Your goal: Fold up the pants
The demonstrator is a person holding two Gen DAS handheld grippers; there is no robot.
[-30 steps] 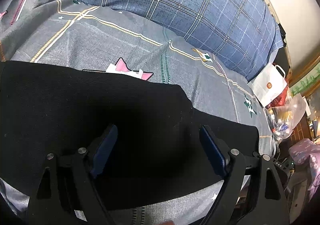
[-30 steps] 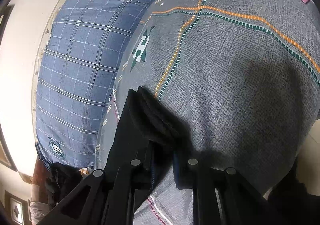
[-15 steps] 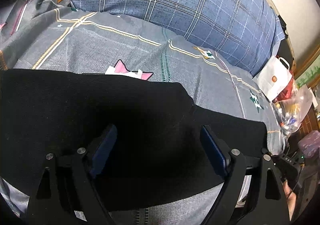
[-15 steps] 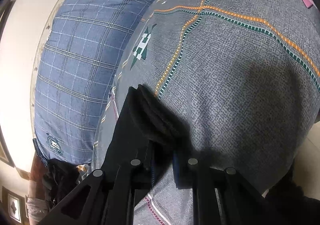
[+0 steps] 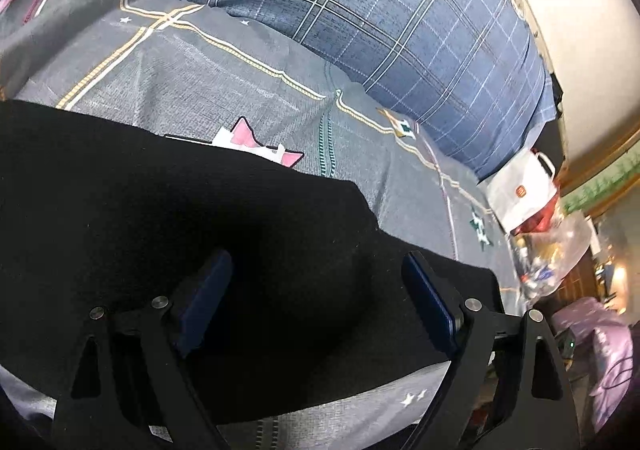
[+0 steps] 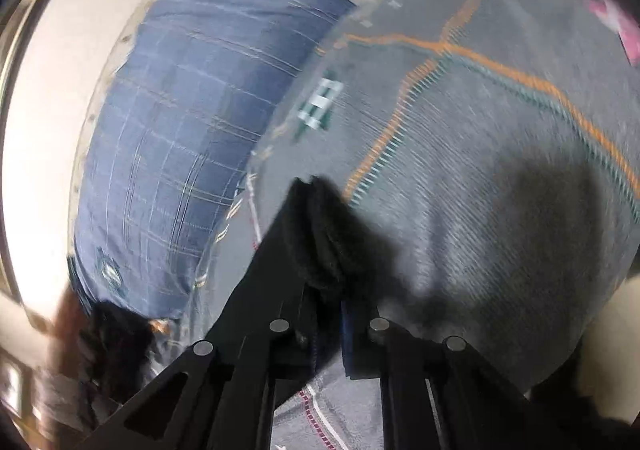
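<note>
Black pants [image 5: 168, 217] lie spread on the grey patterned bedsheet [image 5: 224, 73], a blue plaid pillow [image 5: 400, 21] behind and a white shopping bag [image 5: 524, 189] beside it. The left gripper [image 5: 316, 290] hovers over them, fingers spread wide and empty. The right gripper [image 6: 328, 314] is clenched on a bunched pants edge [image 6: 320, 226].

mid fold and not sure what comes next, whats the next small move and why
Probably carry the right gripper across to lay its pinched bunch of the black pants over the flat part. It is shut on fabric, while the left gripper hangs open above the pants spread on the grey bedsheet.
</note>
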